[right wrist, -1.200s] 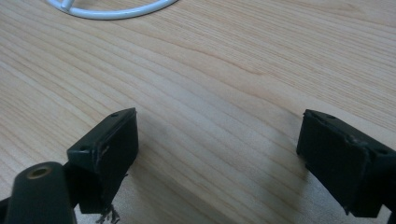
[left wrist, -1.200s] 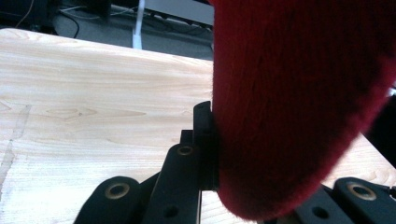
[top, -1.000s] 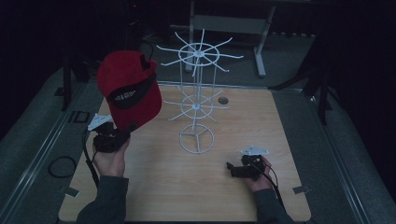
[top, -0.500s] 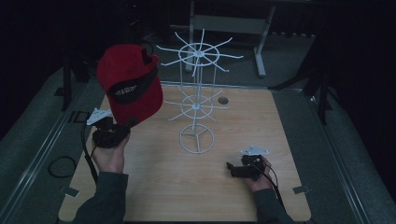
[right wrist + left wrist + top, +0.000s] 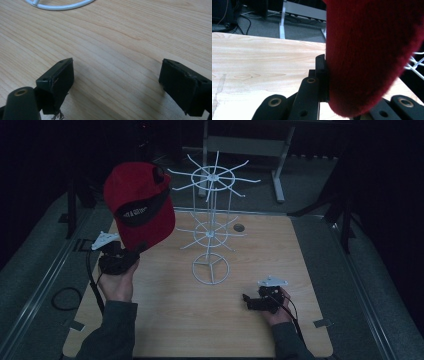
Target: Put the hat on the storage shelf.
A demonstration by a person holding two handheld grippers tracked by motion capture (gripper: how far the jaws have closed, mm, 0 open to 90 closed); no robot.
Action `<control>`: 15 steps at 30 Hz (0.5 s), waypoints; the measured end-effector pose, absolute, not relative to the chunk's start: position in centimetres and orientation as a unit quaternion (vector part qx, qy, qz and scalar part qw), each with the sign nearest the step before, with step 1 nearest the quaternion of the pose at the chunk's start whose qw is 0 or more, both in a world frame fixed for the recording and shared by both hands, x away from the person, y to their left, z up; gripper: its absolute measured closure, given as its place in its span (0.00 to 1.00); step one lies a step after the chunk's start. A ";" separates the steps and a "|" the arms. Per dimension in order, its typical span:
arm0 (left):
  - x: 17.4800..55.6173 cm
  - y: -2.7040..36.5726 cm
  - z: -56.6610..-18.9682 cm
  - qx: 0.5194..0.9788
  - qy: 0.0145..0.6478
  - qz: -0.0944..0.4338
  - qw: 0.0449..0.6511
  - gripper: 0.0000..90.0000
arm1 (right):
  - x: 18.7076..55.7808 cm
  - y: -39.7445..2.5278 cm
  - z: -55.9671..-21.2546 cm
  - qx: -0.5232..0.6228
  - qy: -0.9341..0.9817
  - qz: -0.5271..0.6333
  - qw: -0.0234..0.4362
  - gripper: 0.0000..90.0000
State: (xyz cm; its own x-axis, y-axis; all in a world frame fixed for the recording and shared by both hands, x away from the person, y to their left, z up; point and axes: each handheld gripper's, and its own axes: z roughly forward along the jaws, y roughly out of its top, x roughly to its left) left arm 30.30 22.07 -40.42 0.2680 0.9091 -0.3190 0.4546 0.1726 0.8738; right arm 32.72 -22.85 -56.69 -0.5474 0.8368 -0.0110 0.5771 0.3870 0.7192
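One wood table sits in a dark room. Left gripper pinches the red cap, upper left, hiding its far jaw. Right gripper rests wide open, lower right.

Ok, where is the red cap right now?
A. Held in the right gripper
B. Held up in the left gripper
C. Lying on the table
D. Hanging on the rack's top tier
B: the left gripper pinches the cap at its lower edge, holding it up beside the white rack; the right gripper is open over bare table.
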 end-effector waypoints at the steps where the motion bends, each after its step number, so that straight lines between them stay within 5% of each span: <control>1: 30.3 22.1 -40.3 0.604 0.564 0.220 0.519 0.95 | 32.7 -22.9 -56.7 0.436 0.811 0.341 0.190 0.14; 15: 30.3 22.2 -39.6 0.599 0.558 0.221 0.530 0.95 | 32.7 -22.9 -56.7 0.436 0.811 0.342 0.190 0.14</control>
